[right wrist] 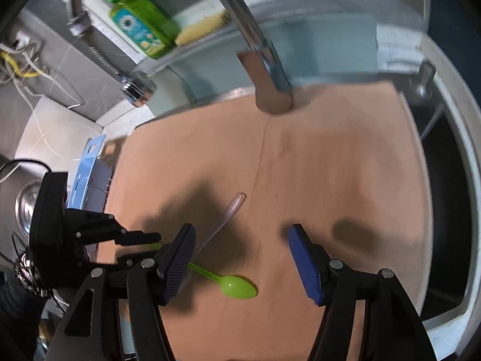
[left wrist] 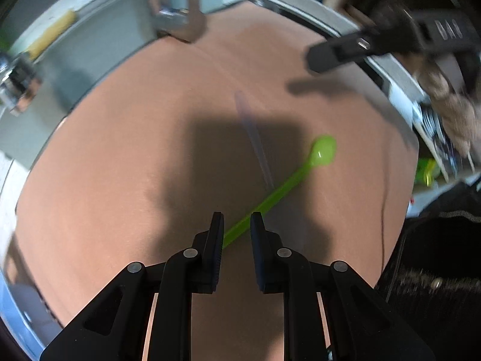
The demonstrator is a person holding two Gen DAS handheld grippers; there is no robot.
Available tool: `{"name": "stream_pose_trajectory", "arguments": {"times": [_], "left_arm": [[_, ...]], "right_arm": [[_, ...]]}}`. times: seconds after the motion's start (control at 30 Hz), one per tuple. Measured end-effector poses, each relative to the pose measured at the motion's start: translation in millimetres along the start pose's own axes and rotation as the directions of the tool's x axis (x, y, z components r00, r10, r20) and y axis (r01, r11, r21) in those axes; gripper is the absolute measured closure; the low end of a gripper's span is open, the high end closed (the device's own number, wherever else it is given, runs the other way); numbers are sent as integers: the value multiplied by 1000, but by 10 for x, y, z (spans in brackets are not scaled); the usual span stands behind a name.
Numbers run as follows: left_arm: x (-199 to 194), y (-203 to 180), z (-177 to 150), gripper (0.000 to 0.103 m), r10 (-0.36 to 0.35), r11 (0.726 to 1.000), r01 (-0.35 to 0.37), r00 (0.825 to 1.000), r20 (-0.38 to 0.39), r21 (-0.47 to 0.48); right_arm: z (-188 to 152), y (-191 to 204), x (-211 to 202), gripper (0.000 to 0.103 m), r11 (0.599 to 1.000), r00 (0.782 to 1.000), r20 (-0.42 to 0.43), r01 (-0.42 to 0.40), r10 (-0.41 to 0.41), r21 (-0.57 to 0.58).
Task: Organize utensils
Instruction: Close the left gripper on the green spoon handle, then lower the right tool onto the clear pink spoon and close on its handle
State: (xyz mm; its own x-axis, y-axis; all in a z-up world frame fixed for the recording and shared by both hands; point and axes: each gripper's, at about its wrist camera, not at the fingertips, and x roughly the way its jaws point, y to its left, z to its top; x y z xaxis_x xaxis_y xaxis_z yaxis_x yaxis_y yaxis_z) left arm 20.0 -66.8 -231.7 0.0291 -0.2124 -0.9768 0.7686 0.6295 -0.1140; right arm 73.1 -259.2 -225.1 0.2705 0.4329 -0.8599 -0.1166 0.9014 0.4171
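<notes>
Your left tongs [left wrist: 237,225] straddle the green spoon [left wrist: 323,150] handle, nearly closed but not gripping; right tongs [right wrist: 240,240] hang open. Next, pinch the handle.

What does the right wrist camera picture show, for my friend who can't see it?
A green spoon lies on a brown board, between the open right gripper. The left gripper is at its handle, beside a clear utensil.
</notes>
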Motion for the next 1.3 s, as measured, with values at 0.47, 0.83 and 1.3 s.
{"name": "stream_pose_trajectory", "arguments": {"times": [0.47, 0.83, 1.3], "left_arm": [[168, -136, 79, 86, -8, 992, 18, 996, -88, 123], [-75, -62, -146, 94, 17, 995, -11, 998, -60, 99], [-7, -125, -342, 85, 150, 986, -140, 982, -117, 88]], "right_arm": [[183, 108, 774, 52, 995, 984, -177, -18, 35, 96], [348, 233, 777, 66, 999, 985, -172, 35, -31, 18], [189, 188, 809, 66, 999, 964, -264, -34, 34, 5]]}}
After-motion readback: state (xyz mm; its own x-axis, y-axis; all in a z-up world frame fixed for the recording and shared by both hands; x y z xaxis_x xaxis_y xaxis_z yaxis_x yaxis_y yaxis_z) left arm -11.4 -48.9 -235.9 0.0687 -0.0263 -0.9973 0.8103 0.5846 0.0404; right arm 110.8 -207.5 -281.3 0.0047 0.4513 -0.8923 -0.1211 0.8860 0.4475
